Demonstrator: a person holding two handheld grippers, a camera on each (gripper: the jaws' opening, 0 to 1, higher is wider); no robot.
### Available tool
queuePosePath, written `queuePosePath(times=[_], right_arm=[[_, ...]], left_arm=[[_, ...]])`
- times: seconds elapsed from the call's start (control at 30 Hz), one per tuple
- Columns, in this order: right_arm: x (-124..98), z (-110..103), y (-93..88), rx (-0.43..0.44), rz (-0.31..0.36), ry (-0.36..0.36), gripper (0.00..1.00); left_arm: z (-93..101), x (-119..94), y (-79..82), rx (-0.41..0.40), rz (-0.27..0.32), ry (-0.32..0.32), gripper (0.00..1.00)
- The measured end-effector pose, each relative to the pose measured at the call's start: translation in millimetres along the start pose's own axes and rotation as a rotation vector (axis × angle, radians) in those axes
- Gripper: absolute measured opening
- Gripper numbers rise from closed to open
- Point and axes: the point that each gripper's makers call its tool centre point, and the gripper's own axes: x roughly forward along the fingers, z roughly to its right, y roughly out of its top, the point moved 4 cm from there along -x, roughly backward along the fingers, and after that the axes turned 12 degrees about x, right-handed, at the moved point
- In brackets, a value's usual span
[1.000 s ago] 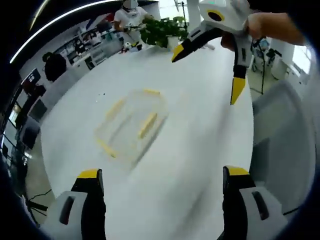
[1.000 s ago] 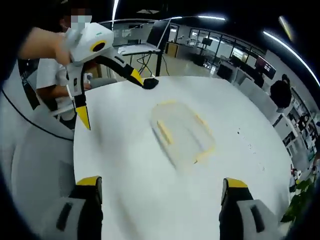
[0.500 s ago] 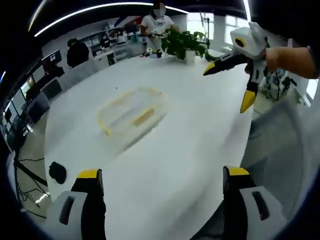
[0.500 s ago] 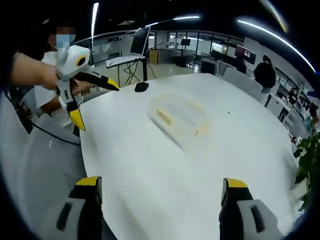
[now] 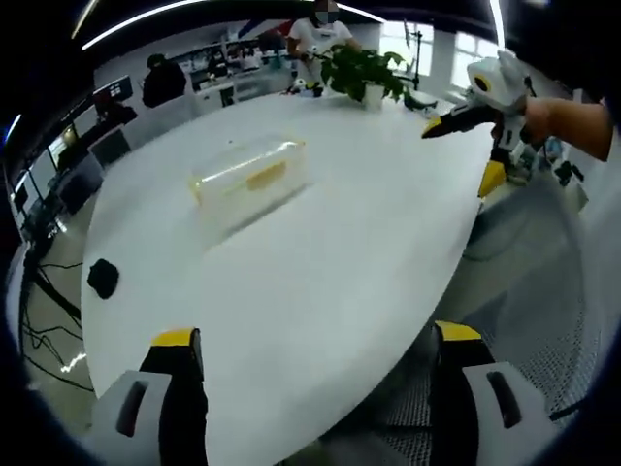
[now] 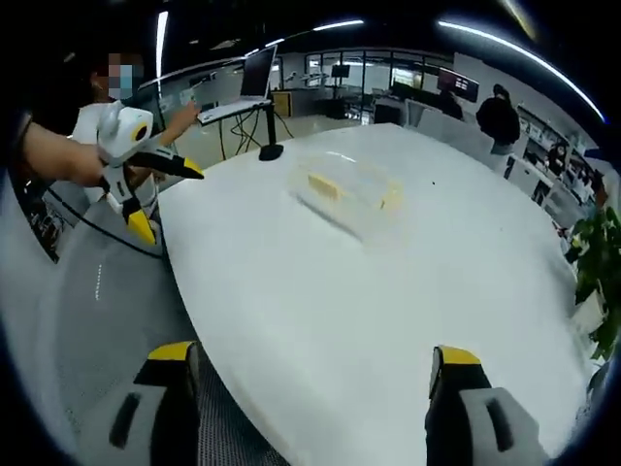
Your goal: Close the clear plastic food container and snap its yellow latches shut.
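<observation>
The clear plastic container (image 5: 250, 173) with yellow latches sits on the white round table (image 5: 320, 262), its lid down on it. In the right gripper view the container (image 6: 351, 190) lies far out on the table. My left gripper (image 5: 315, 345) is open, hanging over the table's near edge, well short of the container. My right gripper (image 6: 309, 357) is open too, empty, near its side of the table edge. A hand holds the right gripper (image 5: 475, 136) open at the table's right rim; the left gripper (image 6: 155, 194) appears open at the left, off the table.
A potted plant (image 5: 364, 73) stands at the far side of the table. A small black object (image 5: 102, 278) lies on the left part of the table. People (image 5: 315, 34) and desks fill the room behind. A grey chair (image 6: 78, 291) sits beside the table.
Both grippers have pulled back and away from the container, which now looks smaller and farther off. Both stay open.
</observation>
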Motion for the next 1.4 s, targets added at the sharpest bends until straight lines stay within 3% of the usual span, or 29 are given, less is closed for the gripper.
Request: queuePosePath(times=[0.23,0.4,0.6,0.67,0.87,1.13,1.4], right_arm=[[-5,2,-16.6,0.054,-0.012,-0.025,0.95],[-9,4,-15.0,0.095,0.043,-0.050,0.96],[-15,3,-13.1,0.152,0.096,-0.045,0.99],[-19,-1,-9.0,0.156,0.143,-0.043,0.99],[-24,-14,-7.9,0.145,0.185,-0.011,0.99],[-32,-19,-8.2,0.149,0.229,-0.005,0.99],[-37,-22,-10.7,0.146,0.243,-0.005,0.99]], left_arm=[[7.0,0,-8.3,-0.021,-0.023,-0.005,0.95],[9.5,0,-7.2,0.006,-0.011,0.015,0.96],[7.0,-8,-3.8,-0.028,0.023,0.045,0.96],[4.7,-11,-4.0,-0.053,0.037,0.063,0.96],[5.7,-19,-7.7,-0.079,0.058,0.090,0.95],[8.2,-30,-8.3,-0.149,0.121,0.133,0.95],[12.8,-35,-3.6,-0.153,0.155,0.157,0.94]])
